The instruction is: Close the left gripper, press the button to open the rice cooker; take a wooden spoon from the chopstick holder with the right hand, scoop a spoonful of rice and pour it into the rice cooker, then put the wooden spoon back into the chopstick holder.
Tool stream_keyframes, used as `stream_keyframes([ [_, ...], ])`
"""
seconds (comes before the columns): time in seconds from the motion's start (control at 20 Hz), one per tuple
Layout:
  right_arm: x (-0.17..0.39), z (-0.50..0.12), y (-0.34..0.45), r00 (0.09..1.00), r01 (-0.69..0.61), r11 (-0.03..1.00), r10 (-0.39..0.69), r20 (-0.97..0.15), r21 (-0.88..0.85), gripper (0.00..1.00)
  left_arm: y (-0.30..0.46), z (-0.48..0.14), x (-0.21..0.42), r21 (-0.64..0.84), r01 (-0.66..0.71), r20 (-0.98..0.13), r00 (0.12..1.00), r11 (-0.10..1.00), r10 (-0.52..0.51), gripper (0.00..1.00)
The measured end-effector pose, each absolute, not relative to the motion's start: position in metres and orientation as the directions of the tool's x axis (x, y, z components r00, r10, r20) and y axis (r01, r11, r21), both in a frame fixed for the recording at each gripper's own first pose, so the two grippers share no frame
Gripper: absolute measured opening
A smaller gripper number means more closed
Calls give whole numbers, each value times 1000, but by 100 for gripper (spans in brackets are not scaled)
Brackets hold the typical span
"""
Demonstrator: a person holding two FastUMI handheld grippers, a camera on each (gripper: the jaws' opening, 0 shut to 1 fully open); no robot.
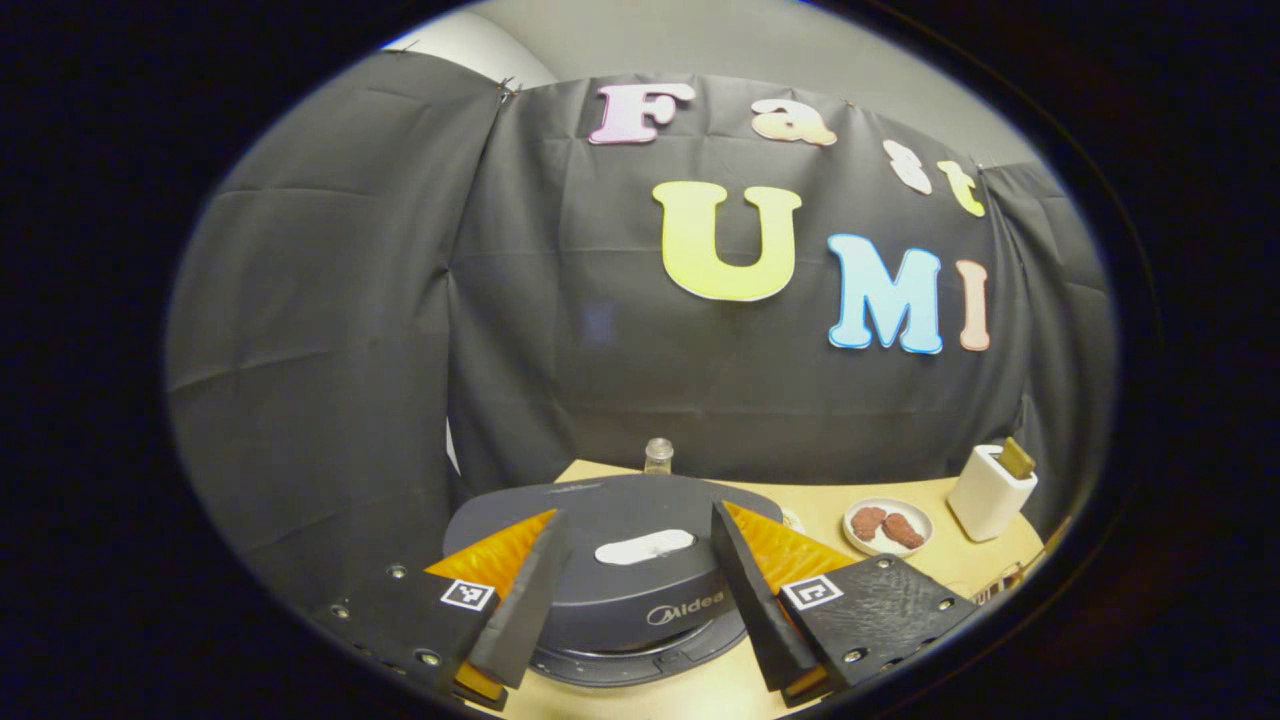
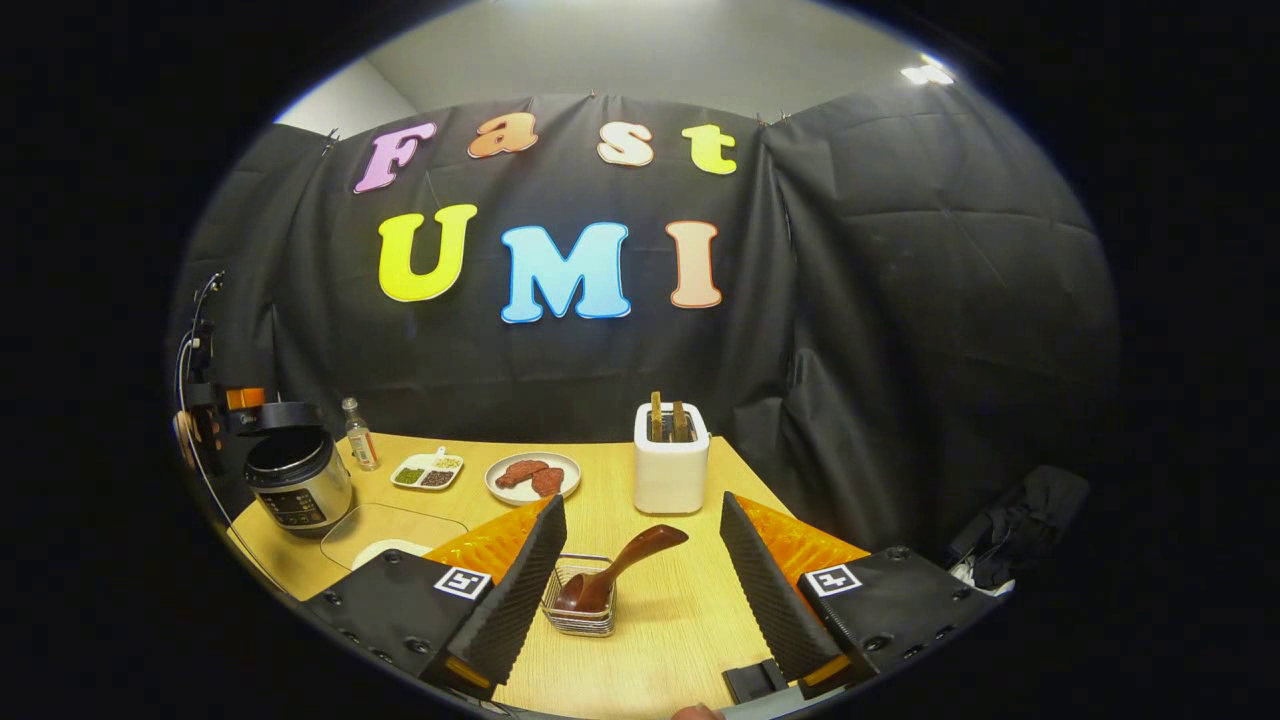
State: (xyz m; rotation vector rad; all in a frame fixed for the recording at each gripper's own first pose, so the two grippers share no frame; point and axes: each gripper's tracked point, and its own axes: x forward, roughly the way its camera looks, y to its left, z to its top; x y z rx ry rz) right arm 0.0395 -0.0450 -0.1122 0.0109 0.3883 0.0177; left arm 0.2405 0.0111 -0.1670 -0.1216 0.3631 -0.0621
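Left gripper (image 1: 640,585) – fingers wide apart, gripping nothing, over the rice cooker (image 1: 620,575), contact unclear. Right gripper (image 2: 640,575) equally wide, empty – wooden spoon (image 2: 620,570) stands in the holder (image 2: 580,612) between its fingers.

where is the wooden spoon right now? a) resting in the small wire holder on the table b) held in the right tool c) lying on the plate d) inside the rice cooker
a: in the right gripper view the wooden spoon sits bowl-down in the small wire holder on the table, between the open fingers of the right tool, which are not touching it.
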Motion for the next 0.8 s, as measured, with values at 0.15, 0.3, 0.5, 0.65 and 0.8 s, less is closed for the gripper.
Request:
stream_keyframes([
  [0.15,39,-114,-41,923,-24,1000,28,-383,14,98,7,-176,234,-128,42,-359,930,991,-86,89],
  [0.3,39,-114,-38,923,-31,999,34,-384,14,98,5,-182,230,-124,47,-357,930,991,-89,88],
  [0.5,39,-117,-31,921,-39,999,44,-387,19,98,0,-201,219,-112,61,-375,922,992,-99,88],
  [0.65,40,-117,-27,920,-42,999,48,-389,22,98,-5,-216,213,-95,75,-388,915,993,-106,88],
  [0.8,41,-117,-24,920,-44,999,50,-389,24,98,-8,-223,209,-70,82,-380,920,994,-102,89],
])
